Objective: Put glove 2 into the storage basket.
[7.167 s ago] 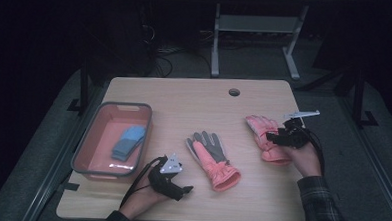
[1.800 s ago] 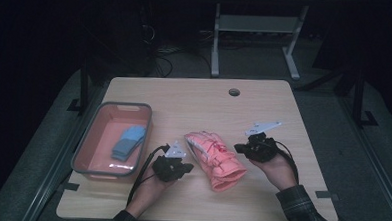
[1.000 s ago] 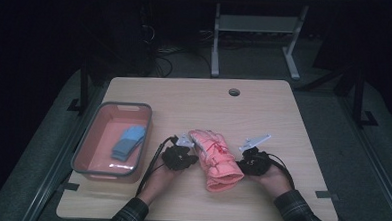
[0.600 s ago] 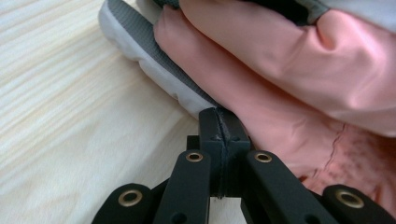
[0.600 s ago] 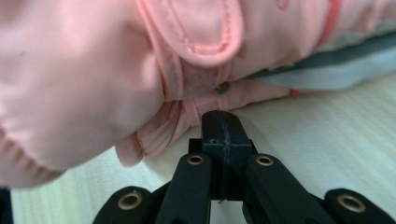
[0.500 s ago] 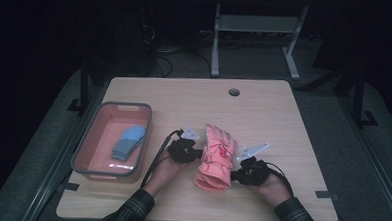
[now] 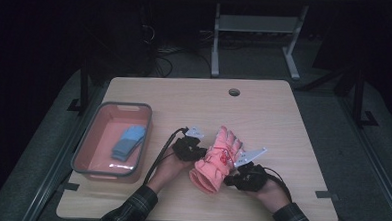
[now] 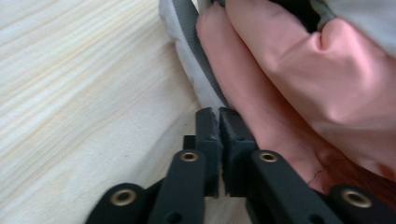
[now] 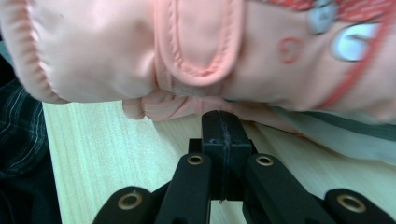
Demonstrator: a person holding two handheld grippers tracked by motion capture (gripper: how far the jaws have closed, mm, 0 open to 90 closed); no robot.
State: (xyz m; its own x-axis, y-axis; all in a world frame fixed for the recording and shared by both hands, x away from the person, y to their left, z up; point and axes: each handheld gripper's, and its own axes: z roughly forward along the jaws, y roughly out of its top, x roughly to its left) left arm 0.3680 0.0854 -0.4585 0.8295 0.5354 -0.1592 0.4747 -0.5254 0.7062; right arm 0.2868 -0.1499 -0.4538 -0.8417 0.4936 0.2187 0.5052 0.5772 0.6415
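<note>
Two pink gloves (image 7: 218,160) lie stacked mid-table, fingers toward the far right, cuffs toward the near left. My left gripper (image 7: 201,152) rests against their left side. In the left gripper view its tips (image 8: 219,113) touch the grey-and-white edge of the lower glove (image 8: 198,70) beside the pink fabric (image 8: 289,70). Its jaws have just been opening a hair and stand almost together, with nothing between them. My right gripper (image 7: 231,179) is shut at the right side, near the cuffs. Its tips (image 9: 223,115) sit just under the pink cuff strap (image 9: 201,42), gripping nothing.
A pink bin (image 7: 82,155) with a blue object (image 7: 127,141) inside stands at the table's left. A round cable hole (image 7: 234,92) sits near the far edge. Dark floor and a desk frame lie beyond the table.
Both hands closed in on the gloves from either side. The stack turned, its fingers swinging to the right and its cuffs toward the near left.
</note>
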